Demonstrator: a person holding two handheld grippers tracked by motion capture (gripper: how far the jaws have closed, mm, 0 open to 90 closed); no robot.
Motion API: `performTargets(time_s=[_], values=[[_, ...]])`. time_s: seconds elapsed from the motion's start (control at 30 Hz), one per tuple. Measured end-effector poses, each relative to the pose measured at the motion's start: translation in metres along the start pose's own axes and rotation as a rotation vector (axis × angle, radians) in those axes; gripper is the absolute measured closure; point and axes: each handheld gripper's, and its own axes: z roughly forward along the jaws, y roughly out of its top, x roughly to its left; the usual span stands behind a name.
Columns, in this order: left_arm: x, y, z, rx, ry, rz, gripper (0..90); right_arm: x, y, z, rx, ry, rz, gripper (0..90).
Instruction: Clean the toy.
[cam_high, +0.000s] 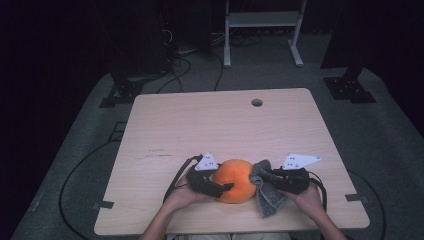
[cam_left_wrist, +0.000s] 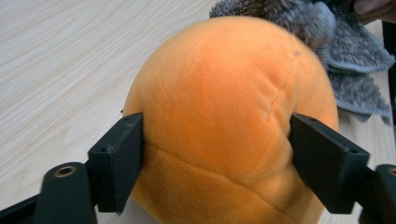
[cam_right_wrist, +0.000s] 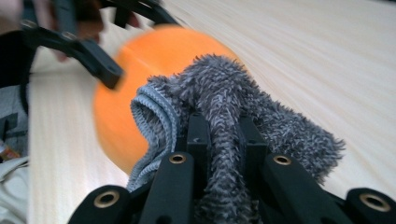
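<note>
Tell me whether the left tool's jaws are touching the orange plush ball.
Touching. In the left gripper view, both black jaws of the left tool press into the sides of the orange plush ball, denting its fabric.

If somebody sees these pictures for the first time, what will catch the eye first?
First, the bright orange plush ball near the front edge of the pale wooden table, clamped between the jaws of the left gripper. Next, the shaggy grey cloth pinched in the right gripper, which presses it against the ball's right side.
</note>
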Motion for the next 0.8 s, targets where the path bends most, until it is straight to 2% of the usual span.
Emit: performTargets(time_s=[0.07,0.1,0.2,0.23,0.27,0.3,0.37,0.4,0.47,0.53,0.57,0.6,0.63,0.67,0.7,0.73,0.77,0.8], values=[[0.001,-0.002,-0.001,-0.004,-0.002,-0.006,23.6,-0.002,0.0,-0.003,-0.014,-0.011,0.01,78.7],[0.002,-0.003,-0.001,-0.008,-0.003,-0.01,23.6,0.0,0.002,-0.005,-0.042,-0.006,0.006,78.7],[0.003,-0.003,-0.001,-0.012,-0.01,-0.011,23.6,0.011,0.013,-0.004,-0.106,0.045,-0.024,78.7],[0.002,-0.002,-0.003,-0.014,-0.023,-0.001,22.4,0.018,0.016,0.004,-0.069,0.059,-0.056,78.7],[0.002,-0.002,-0.003,-0.014,-0.023,-0.001,19.7,0.018,0.016,0.004,-0.069,0.059,-0.056,78.7],[0.002,0.0,-0.004,-0.009,-0.029,0.018,19.7,0.019,0.016,0.008,-0.055,0.065,-0.058,78.7],[0.002,0.009,-0.006,-0.021,-0.05,0.046,10.8,0.021,0.015,0.01,-0.05,0.06,-0.075,78.8],[0.001,0.015,-0.005,-0.02,-0.047,0.059,8.5,0.022,0.015,0.01,-0.046,0.053,-0.084,78.8],[-0.001,0.023,0.001,0.037,-0.026,0.09,6.3,0.024,0.015,0.011,-0.05,0.051,-0.086,78.8],[-0.001,0.026,0.009,0.083,-0.027,0.092,6.4,0.025,0.017,0.011,-0.04,0.038,-0.102,78.8],[0.0,0.026,0.009,0.089,-0.029,0.097,17.5,0.023,0.016,0.01,-0.037,0.03,-0.097,78.7],[0.0,0.024,0.008,0.09,-0.02,0.096,17.5,0.023,0.016,0.01,-0.037,0.03,-0.097,78.7],[0.001,0.022,0.008,0.079,-0.02,0.083,22.5,0.02,0.014,0.01,-0.044,0.035,-0.078,78.6],[0.002,0.019,0.006,0.069,-0.018,0.072,25.0,0.016,0.011,0.009,-0.056,0.042,-0.056,78.6],[0.003,0.016,0.005,0.061,-0.016,0.059,27.8,0.007,0.005,0.009,-0.067,0.064,0.011,78.6],[0.004,0.013,0.004,0.044,-0.014,0.041,27.8,0.007,0.005,0.009,-0.067,0.064,0.011,78.6],[0.005,0.01,0.003,0.027,-0.013,0.023,28.7,-0.001,-0.002,0.009,-0.056,0.057,0.052,78.6],[0.006,0.007,0.001,0.015,-0.016,0.008,28.7,-0.001,-0.002,0.009,-0.056,0.057,0.052,78.6]])
